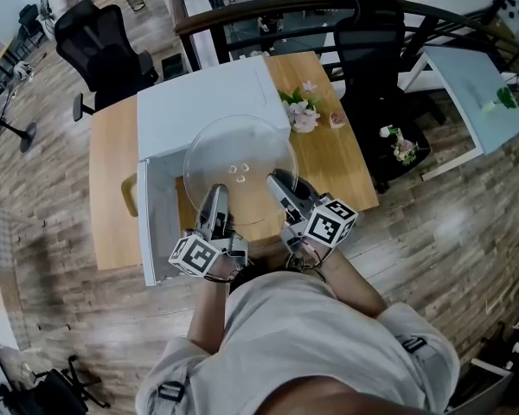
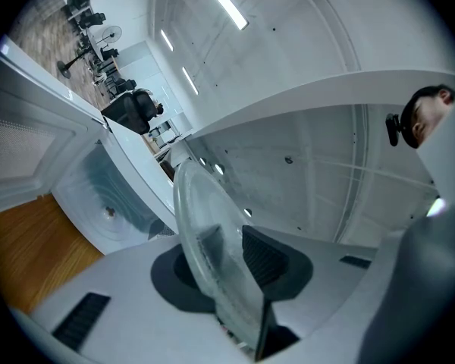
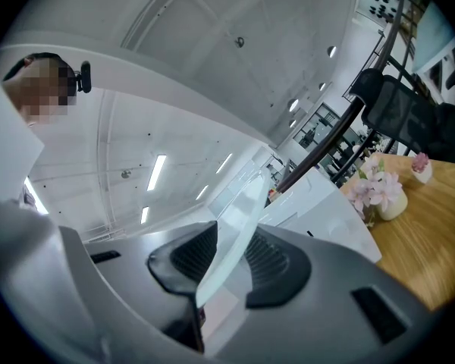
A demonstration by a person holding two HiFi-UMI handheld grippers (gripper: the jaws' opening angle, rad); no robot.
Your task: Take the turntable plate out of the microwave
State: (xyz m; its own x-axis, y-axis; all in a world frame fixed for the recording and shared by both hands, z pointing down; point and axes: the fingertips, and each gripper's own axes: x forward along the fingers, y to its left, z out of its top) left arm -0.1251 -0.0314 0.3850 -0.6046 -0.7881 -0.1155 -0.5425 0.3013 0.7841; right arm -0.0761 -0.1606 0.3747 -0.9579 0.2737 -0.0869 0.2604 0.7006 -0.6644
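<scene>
Wooden tabletop (image 1: 108, 180) carries a white microwave (image 1: 199, 102), its door (image 1: 151, 223) swung open at the left. The clear glass turntable plate (image 1: 242, 158) is held roughly level in front of and above the microwave's open front, near edge toward the person. From the steep head view it looks clear of the cavity, though that is hard to judge. Left gripper (image 1: 214, 199) has its fingers (image 2: 265, 260) pinching the plate's near-left rim, glass between the ribbed pads. Right gripper (image 1: 281, 184) pinches the near-right rim the same way, fingers (image 3: 193, 252) on either face. A small pot of pink flowers (image 1: 303, 115) stands just right of the microwave.
</scene>
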